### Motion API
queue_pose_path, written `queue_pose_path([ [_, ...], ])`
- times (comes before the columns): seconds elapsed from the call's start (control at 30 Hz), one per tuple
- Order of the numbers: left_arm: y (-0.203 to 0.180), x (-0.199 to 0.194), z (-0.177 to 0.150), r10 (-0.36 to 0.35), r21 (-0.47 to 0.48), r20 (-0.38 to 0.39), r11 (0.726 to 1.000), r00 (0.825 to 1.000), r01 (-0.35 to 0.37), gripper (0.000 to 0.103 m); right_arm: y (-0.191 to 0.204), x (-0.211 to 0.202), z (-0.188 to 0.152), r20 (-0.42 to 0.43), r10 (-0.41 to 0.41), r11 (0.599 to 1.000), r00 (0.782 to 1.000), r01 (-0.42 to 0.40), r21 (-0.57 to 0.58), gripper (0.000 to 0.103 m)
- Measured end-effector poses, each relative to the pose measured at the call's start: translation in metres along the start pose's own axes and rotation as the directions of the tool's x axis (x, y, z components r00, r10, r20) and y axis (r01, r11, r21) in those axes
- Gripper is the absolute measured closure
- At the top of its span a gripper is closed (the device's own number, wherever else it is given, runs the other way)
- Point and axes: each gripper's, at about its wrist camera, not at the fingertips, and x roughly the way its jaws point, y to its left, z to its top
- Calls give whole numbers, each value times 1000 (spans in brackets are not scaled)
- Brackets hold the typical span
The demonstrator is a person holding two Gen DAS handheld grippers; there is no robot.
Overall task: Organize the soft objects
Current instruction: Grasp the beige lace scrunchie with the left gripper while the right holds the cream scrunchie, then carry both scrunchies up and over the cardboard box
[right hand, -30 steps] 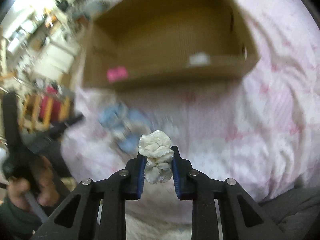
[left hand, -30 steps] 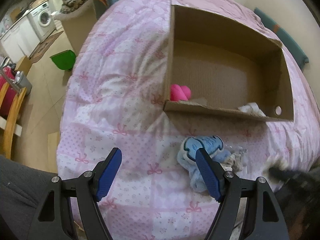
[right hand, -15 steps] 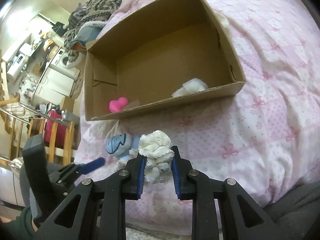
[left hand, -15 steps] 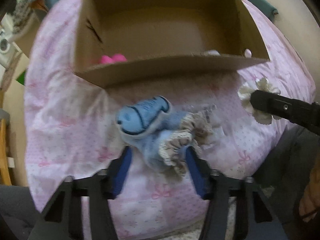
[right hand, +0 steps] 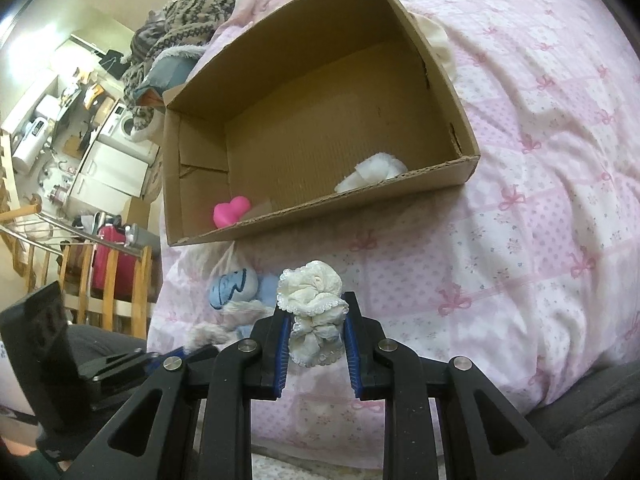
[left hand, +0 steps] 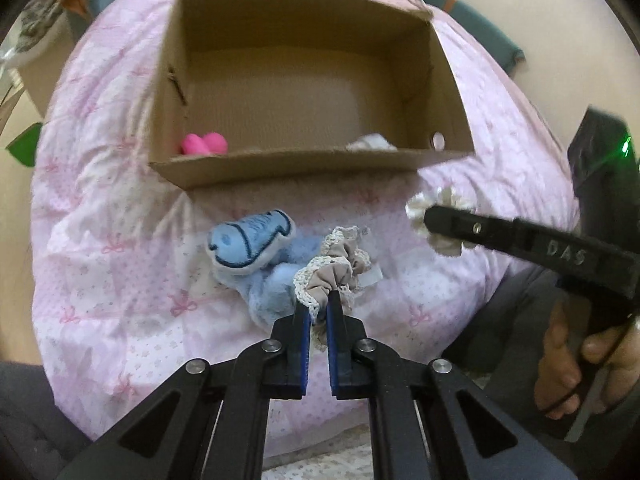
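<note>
My left gripper [left hand: 317, 309] is shut on a beige lace-edged scrunchie [left hand: 334, 266] that lies on the pink quilt against a blue plush toy [left hand: 250, 242]. A white lace scrunchie [right hand: 314, 300] is pinched in my right gripper [right hand: 316, 308], held just above the quilt in front of the cardboard box [right hand: 320, 210]; the left wrist view has it at the right [left hand: 438, 216]. Inside the box [left hand: 304, 168] lie a pink heart toy [left hand: 204, 144] at the left and a white fluffy item [left hand: 372, 143] at the right. The blue plush [right hand: 234, 284] sits left of my right gripper.
The pink quilt [right hand: 540, 160] covers the bed. A person's hand [left hand: 580, 364] holds the right gripper's handle. Patterned clothes [right hand: 188, 12] are piled behind the box. A wooden rail and a red suitcase [right hand: 108, 256] stand to the left, off the bed.
My left gripper swung over to the blue plush and beige scrunchie and its jaws went from wide open to shut on the scrunchie. The right gripper kept its hold on the white scrunchie.
</note>
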Motion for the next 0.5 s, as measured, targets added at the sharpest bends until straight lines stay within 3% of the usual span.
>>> queue_pose_path([
  [0.07,3,-9,-1,61,-4,31,998,998,-61,96,1,-1,0,0,2,1000,1000,-2,-5,78],
  [0.27,22,-21,3,149,-93,74,986,986,-142,96,6,-3,-2,11,5,1000,1000,-5,-28,77],
  [0.5,42,-44,14,175,-172,124,973,977,-152,96,15,-15,-3,66,53,997,996,-48,-66,77],
])
